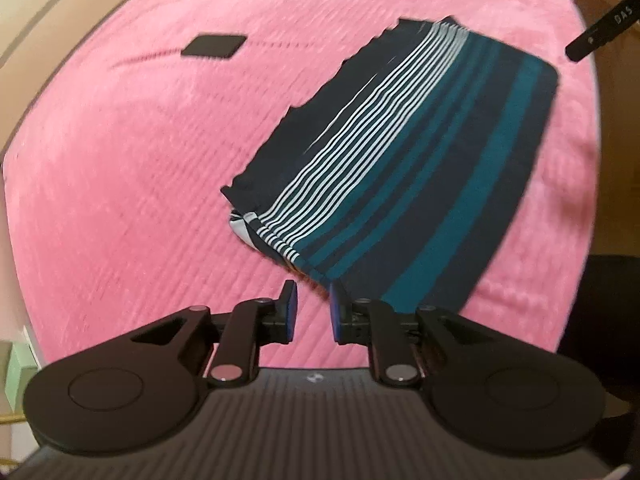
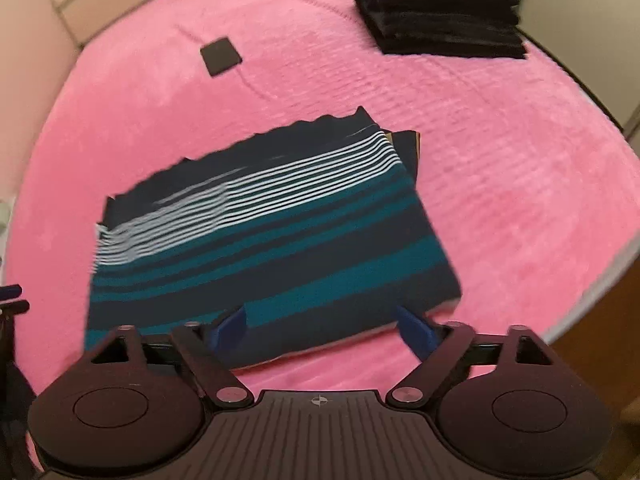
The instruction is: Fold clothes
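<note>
A folded navy shirt with teal and white stripes point(image 2: 260, 236) lies on the fuzzy pink blanket point(image 2: 500, 152); both the left gripper point(image 1: 313, 312) and right gripper point(image 2: 326, 330) hang spread, empty; a black strap point(image 1: 604, 28) reads "DAS"

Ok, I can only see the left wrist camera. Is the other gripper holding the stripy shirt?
Observer: No. The right gripper is wide open, with its fingers spread over the striped shirt's near edge.
Operator: What's the black thing at the top of my picture?
Observer: It's a stack of folded dark clothes, several layers high, on the pink blanket.
</note>
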`<action>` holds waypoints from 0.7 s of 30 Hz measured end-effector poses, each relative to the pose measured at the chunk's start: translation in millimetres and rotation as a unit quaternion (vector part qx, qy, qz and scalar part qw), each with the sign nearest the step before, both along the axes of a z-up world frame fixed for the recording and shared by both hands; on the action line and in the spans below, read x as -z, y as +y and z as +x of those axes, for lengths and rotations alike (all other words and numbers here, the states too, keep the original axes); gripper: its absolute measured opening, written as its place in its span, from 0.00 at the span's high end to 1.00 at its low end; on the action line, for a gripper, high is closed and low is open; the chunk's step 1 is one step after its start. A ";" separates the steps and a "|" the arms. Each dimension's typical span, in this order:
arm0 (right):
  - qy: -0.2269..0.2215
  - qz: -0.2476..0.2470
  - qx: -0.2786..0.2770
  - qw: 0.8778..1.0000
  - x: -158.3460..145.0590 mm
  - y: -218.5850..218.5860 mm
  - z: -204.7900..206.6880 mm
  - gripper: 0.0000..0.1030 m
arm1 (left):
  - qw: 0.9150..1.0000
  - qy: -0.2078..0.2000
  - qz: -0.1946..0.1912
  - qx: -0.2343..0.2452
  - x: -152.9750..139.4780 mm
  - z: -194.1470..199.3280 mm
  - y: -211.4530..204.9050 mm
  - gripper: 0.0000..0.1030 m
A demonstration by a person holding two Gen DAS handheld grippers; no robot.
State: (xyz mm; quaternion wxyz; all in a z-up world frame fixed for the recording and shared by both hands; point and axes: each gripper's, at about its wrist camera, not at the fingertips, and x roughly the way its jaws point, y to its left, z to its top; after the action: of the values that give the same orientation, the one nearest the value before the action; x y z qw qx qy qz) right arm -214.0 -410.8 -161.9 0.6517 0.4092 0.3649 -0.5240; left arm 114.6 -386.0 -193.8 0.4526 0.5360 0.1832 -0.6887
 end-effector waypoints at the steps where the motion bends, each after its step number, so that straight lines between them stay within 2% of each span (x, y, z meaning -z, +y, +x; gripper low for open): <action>1: -0.001 -0.003 0.005 1.000 -4.4 9.1 6.1 0.10 | 1.000 0.000 -0.004 0.004 -4.7 4.5 4.5 0.85; 4: -0.007 0.000 0.008 1.000 -10.9 28.2 21.3 0.10 | 1.000 -0.002 -0.012 0.012 -14.3 17.6 16.0 0.82; 9: 0.008 -0.004 -0.017 1.000 -14.8 42.7 34.7 0.10 | 1.000 -0.004 -0.014 -0.003 -16.8 31.7 29.0 0.79; 15: 0.056 -0.007 -0.031 0.998 -8.5 52.0 15.0 0.10 | 0.999 0.005 -0.013 0.034 -2.8 13.2 48.3 0.75; 18: 0.105 -0.013 -0.098 0.990 2.3 52.1 4.3 0.10 | 0.998 -0.007 -0.016 0.065 12.3 -10.3 60.3 0.70; 20: 0.148 -0.028 -0.180 0.972 13.4 50.3 1.6 0.10 | 0.997 -0.012 -0.022 0.079 22.5 -32.5 66.1 0.65; 21: 0.165 -0.037 -0.228 0.959 19.7 49.0 0.2 0.10 | 0.996 -0.016 -0.026 0.087 28.1 -44.7 68.2 0.62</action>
State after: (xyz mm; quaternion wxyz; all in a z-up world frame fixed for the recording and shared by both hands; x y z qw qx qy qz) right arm -213.9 -361.7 -181.5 0.6996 0.1985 0.5313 -0.4346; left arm 69.9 -317.8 -221.9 0.4077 0.5494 0.1110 -0.7208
